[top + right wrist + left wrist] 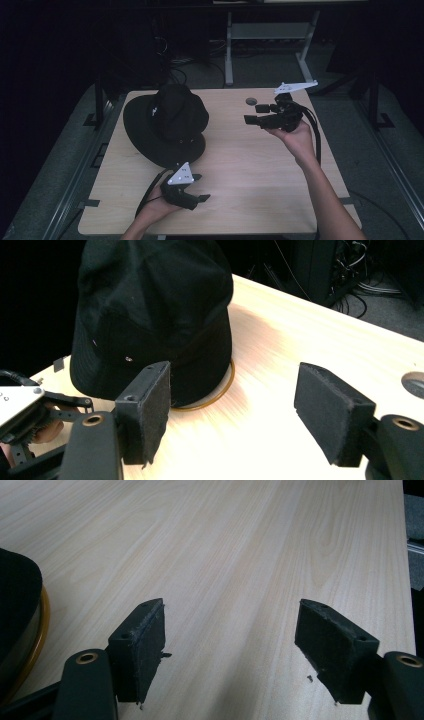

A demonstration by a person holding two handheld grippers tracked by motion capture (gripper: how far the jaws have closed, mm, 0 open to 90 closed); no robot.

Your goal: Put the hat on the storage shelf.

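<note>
The high view is looking forward and down from above the person's side, taking in the whole wooden table (240,165) with dark floor around it. The left gripper view is riding low and close over the tabletop, facing along the left gripper (232,650) across bare wood, with the edge of the black hat (17,600) sitting off to that gripper's left. The right gripper view is looking along the right gripper (232,412) from slightly higher, facing the hat just ahead of its left jaw. All three views are sharing the hat and the wood beside it.
</note>
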